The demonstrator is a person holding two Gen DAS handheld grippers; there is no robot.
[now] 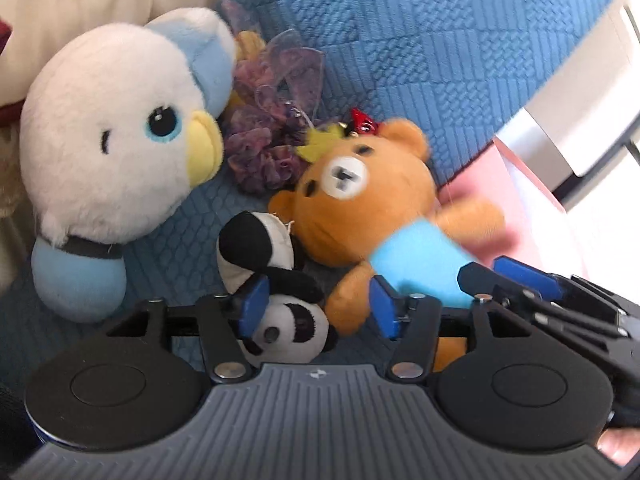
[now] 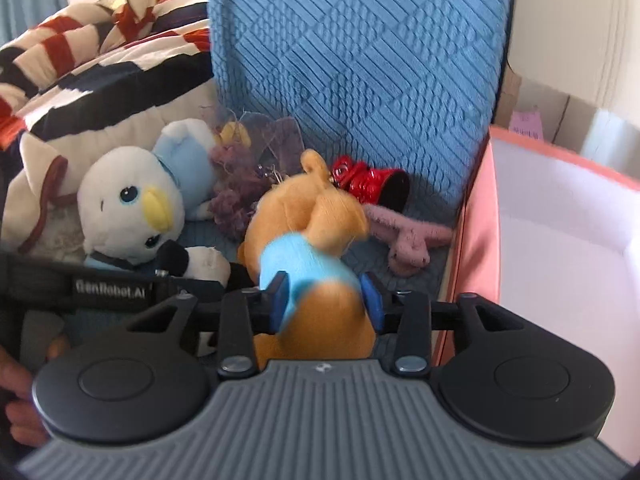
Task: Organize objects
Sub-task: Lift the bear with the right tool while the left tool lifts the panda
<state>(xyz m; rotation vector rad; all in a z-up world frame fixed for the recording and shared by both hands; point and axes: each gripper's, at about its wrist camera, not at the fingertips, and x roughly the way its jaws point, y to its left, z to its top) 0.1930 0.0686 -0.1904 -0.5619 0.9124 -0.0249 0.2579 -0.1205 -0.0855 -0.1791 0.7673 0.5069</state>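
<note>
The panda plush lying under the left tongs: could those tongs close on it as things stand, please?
Probably yes. The left tongs are open and already straddle the panda plush; only the brown bear's leg crowds the right finger and might get pinched too.

The bird toy [image 2: 132, 208] lies at the left on the cushion [image 2: 360, 60]. The bear [image 2: 308, 248] lies to its right, with the panda [image 1: 280, 312] low between the 2. The frilly bunch [image 1: 264, 148] sits behind them. The box [image 2: 560, 220] stands at the far right.
</note>
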